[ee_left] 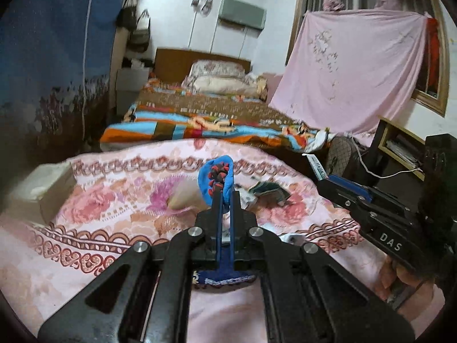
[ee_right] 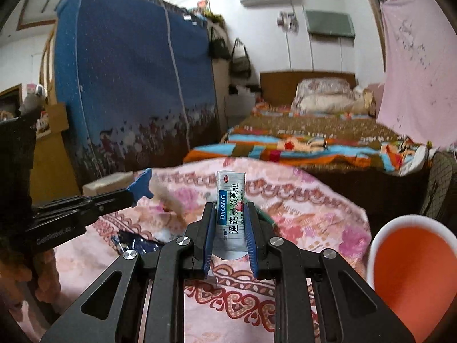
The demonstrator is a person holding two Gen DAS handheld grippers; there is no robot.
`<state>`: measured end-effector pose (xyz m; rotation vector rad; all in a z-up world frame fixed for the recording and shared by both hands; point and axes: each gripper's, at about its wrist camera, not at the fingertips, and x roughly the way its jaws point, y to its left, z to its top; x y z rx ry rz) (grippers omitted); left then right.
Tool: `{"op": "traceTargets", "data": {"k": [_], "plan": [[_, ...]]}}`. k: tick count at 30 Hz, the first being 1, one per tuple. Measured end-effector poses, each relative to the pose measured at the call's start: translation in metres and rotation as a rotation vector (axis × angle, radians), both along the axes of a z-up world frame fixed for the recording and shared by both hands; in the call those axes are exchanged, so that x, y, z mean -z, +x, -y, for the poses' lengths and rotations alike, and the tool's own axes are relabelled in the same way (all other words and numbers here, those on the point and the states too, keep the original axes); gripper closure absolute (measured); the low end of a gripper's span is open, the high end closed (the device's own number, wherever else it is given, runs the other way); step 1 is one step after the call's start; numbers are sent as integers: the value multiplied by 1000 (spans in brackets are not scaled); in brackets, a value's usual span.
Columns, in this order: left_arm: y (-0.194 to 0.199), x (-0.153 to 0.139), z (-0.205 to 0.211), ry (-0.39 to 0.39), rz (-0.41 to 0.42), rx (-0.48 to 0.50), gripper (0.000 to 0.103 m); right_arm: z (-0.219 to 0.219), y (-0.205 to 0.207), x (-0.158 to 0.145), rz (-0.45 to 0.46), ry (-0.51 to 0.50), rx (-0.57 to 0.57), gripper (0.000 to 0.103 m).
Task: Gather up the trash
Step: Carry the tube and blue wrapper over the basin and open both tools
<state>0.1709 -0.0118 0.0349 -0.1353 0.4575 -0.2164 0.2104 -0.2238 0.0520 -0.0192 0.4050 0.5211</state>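
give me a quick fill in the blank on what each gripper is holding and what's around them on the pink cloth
1. The right gripper is shut on a white ____ printed DIKANG.
2. The left gripper pinches a wrapper whose main colour is ____.
3. The container at the lower right of the right wrist view has a white rim and an ____ inside.
4. Both grippers are over a cloth patterned with ____.

Missing words: sachet; blue; orange; flowers
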Motion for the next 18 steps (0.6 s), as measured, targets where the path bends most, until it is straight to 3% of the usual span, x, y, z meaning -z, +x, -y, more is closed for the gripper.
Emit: {"op": "traceTargets", "data": {"k": [18], "plan": [[-37, -34, 50, 45, 275, 88, 103, 47, -50, -29, 336, 135, 113, 84]]}}
